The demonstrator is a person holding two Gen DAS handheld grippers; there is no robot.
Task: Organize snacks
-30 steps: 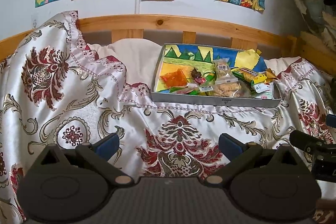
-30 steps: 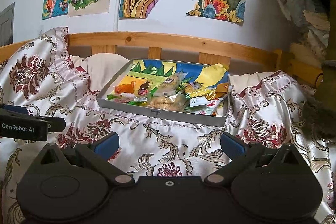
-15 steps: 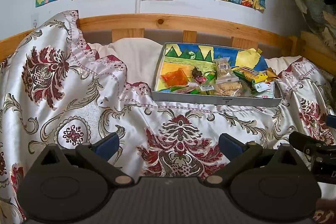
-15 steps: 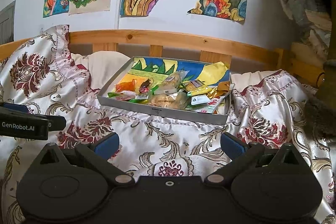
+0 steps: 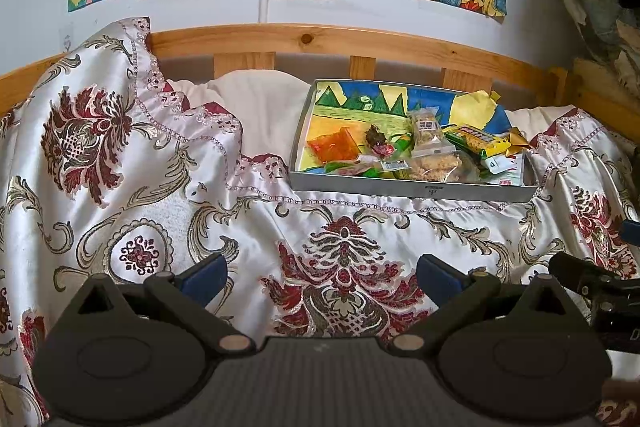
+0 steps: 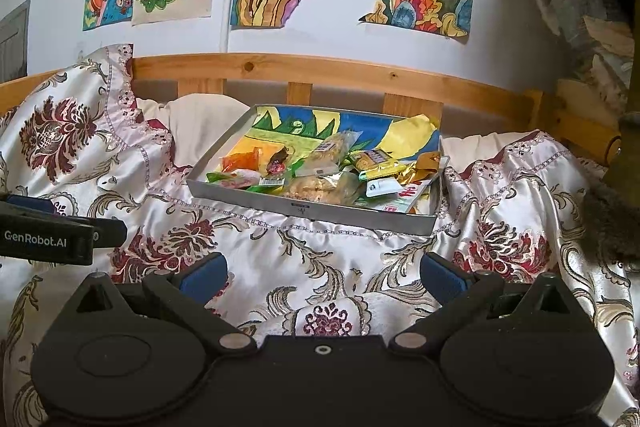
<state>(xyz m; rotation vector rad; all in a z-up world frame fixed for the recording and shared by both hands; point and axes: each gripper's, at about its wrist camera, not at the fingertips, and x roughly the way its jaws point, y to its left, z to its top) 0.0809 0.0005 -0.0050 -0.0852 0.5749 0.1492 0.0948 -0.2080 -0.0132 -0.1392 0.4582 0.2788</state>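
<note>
Against the wooden bed rail, on the patterned bedspread, sits one shallow grey tray holding the snacks, heaped loose toward its near and right walls, apparently gathered there unsorted. Short of the tray's near wall I hold my left gripper and right gripper, both level, aimed at it, fingers spread wide, nothing between them.

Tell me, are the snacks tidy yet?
Not yet. Nothing looks sorted: the snack packets lie jumbled in the grey tray on the flowery bedspread. Nothing is in hand: the left gripper and right gripper are both open, short of the tray. All the sorting is left.
</note>
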